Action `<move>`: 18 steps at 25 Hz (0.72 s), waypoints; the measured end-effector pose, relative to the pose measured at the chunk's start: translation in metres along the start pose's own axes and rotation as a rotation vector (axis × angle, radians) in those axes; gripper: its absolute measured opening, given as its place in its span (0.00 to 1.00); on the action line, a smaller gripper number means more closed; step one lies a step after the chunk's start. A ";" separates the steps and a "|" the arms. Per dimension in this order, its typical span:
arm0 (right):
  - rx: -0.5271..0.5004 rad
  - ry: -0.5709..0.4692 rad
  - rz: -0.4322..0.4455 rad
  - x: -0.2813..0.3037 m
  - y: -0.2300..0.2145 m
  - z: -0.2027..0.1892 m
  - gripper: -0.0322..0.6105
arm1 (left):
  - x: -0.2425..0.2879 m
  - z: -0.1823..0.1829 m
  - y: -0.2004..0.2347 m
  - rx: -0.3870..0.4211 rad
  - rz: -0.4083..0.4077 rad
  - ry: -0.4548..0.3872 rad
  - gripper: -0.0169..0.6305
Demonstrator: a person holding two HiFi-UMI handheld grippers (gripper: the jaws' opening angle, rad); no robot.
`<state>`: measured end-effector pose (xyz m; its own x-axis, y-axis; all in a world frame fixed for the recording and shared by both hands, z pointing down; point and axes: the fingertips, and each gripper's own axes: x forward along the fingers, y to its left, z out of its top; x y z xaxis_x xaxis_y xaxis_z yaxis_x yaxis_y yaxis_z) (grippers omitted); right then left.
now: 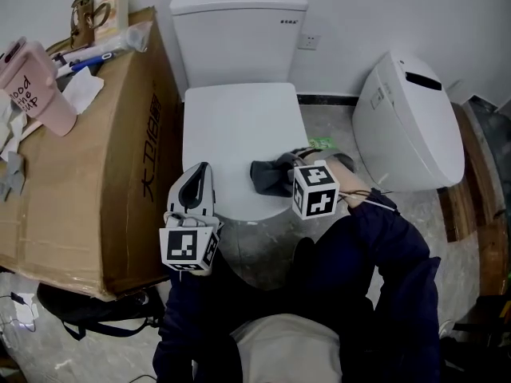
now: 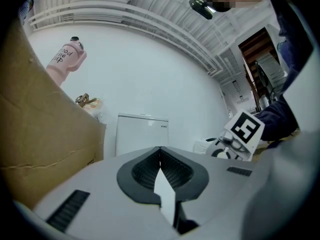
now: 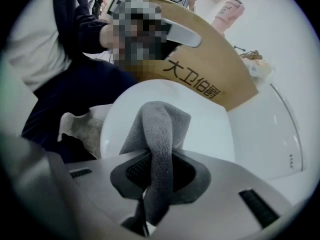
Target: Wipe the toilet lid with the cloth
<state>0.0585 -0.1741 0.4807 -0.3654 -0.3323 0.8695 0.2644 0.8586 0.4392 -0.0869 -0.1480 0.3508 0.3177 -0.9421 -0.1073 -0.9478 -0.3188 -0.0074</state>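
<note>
Cloth (image 1: 270,179) on toilet lid (image 1: 239,126), pinched in right tool (image 3: 157,156), cardboard box (image 1: 88,182) beside

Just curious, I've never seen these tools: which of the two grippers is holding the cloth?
The right gripper: its jaws are clamped on the grey cloth over the toilet lid. The left gripper is shut on nothing.

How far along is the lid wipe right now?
Done: the cloth is picked up, pinched between the jaws of the right gripper. In hand: it sits at the front right of the closed toilet lid, seemingly on it. Remaining: the pictures don't show how much is wiped, so treat the lid's other parts as pending. The left gripper is shut and empty.
</note>
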 end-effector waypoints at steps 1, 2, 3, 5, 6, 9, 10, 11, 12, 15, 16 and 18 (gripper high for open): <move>-0.003 0.002 -0.056 0.002 -0.020 -0.002 0.16 | -0.001 0.000 0.001 0.003 0.006 0.002 0.05; -0.008 0.004 -0.113 0.005 -0.041 -0.005 0.16 | -0.001 0.000 0.003 0.008 0.012 0.003 0.05; -0.015 0.006 -0.170 0.007 -0.063 -0.006 0.16 | -0.002 0.000 0.004 0.016 0.019 0.004 0.05; -0.034 0.013 -0.285 0.013 -0.105 -0.009 0.16 | -0.005 -0.001 0.009 0.027 0.040 0.006 0.05; -0.047 0.018 -0.342 0.016 -0.126 -0.009 0.16 | -0.006 -0.001 0.012 0.028 0.053 0.007 0.05; -0.078 0.042 -0.479 0.029 -0.182 -0.009 0.16 | -0.012 0.000 0.019 0.019 0.090 0.013 0.05; -0.084 0.048 -0.503 0.036 -0.197 -0.007 0.16 | -0.014 0.001 0.021 0.016 0.100 0.015 0.05; -0.093 0.057 -0.520 0.043 -0.211 -0.006 0.16 | -0.016 0.002 0.023 0.014 0.110 0.016 0.05; -0.104 0.067 -0.535 0.050 -0.223 -0.004 0.16 | -0.019 0.002 0.026 0.014 0.121 0.018 0.05; -0.099 0.078 -0.579 0.069 -0.256 0.000 0.16 | -0.027 -0.001 0.032 0.020 0.152 0.035 0.05; -0.083 0.081 -0.589 0.075 -0.266 0.000 0.16 | -0.029 -0.002 0.034 0.021 0.160 0.041 0.05; -0.060 0.099 -0.600 0.087 -0.283 -0.001 0.16 | -0.034 -0.003 0.036 0.034 0.175 0.052 0.05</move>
<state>-0.0469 -0.4464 0.4330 -0.3821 -0.7884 0.4820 0.0890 0.4878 0.8684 -0.1314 -0.1278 0.3575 0.1476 -0.9873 -0.0586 -0.9889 -0.1462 -0.0270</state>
